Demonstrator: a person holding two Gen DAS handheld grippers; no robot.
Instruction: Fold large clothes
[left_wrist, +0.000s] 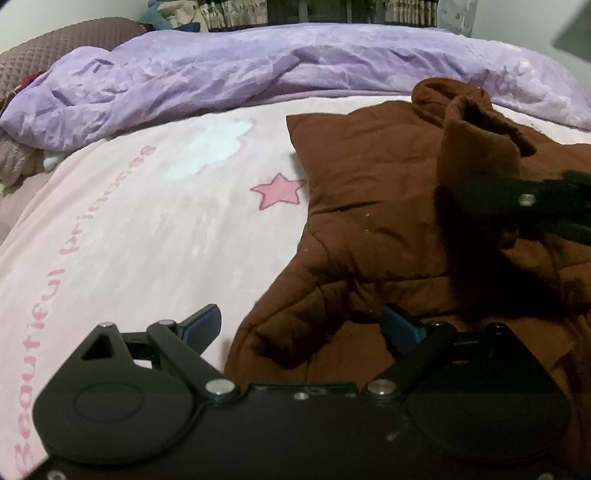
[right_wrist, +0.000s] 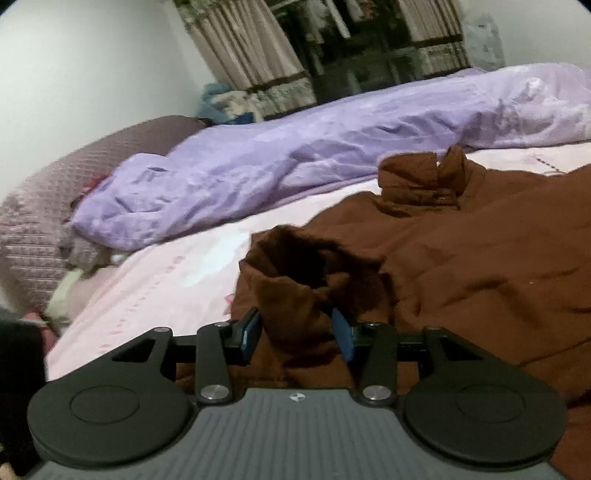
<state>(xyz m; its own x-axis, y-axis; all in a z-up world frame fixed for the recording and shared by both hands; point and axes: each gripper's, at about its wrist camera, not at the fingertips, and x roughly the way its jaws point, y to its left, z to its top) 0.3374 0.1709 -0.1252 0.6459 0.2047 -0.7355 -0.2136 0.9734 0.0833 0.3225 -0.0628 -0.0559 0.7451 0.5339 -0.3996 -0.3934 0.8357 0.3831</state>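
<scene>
1. The pale pink bedsheet with a pink star print (left_wrist: 155, 221) lies flat and bare to the left of the brown quilted jacket (left_wrist: 388, 206); this is the widest open lane.
2. A crumpled lilac satin duvet (left_wrist: 258, 74) runs as a raised ridge along the far edge of the bed, walling off that side (its left end droops lowest).
3. A mauve quilted headboard cushion (right_wrist: 33, 221) closes the far-left corner.
4. The left gripper (left_wrist: 301, 326), spread wide, sits at the jacket's left edge, with bare sheet beside it.
5. The right gripper (right_wrist: 295, 332) clamps a raised brown sleeve cuff (right_wrist: 295, 291), which stands up above the jacket.
</scene>
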